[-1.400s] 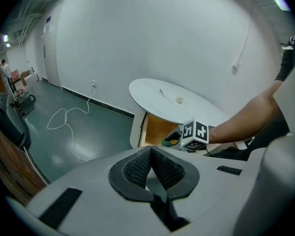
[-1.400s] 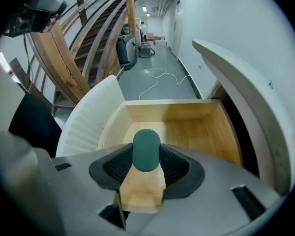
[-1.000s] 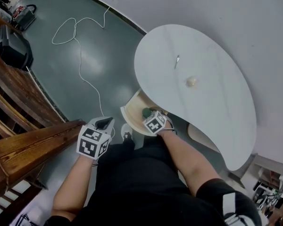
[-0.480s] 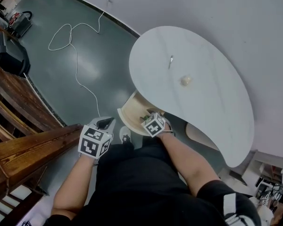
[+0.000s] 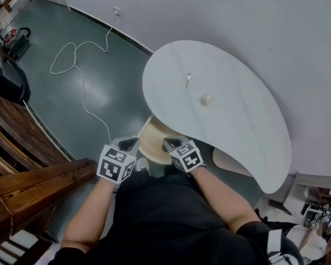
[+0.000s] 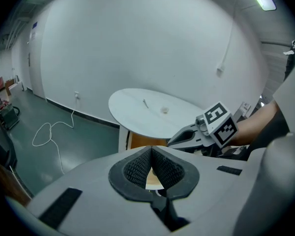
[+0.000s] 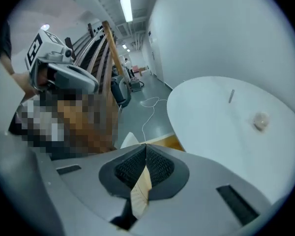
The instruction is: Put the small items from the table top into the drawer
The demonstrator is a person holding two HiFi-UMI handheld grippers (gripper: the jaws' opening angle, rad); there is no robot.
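A white kidney-shaped table (image 5: 237,120) carries a small metal pin (image 5: 188,79) and a pale little ball (image 5: 206,100); both also show as the pin (image 7: 231,96) and ball (image 7: 260,120). Under the table's near edge a light wooden drawer (image 5: 152,138) stands pulled out. My right gripper (image 5: 170,142) hovers at the drawer's front, its jaws closing until the pads meet (image 7: 145,146), nothing between them. My left gripper (image 5: 129,143) hangs just left of the drawer, pads together (image 6: 151,149) and empty. The drawer's inside is mostly hidden.
A white cable (image 5: 71,65) loops over the green floor at the left. Dark wooden railings (image 5: 22,148) rise at the left edge. A white wall (image 5: 237,21) runs close behind the table. Another pale wooden panel (image 5: 227,162) sits under the table's right part.
My right gripper has drawn back from inside the drawer toward me. The green item seen at its tip a second ago no longer shows. The left gripper has shifted slightly.
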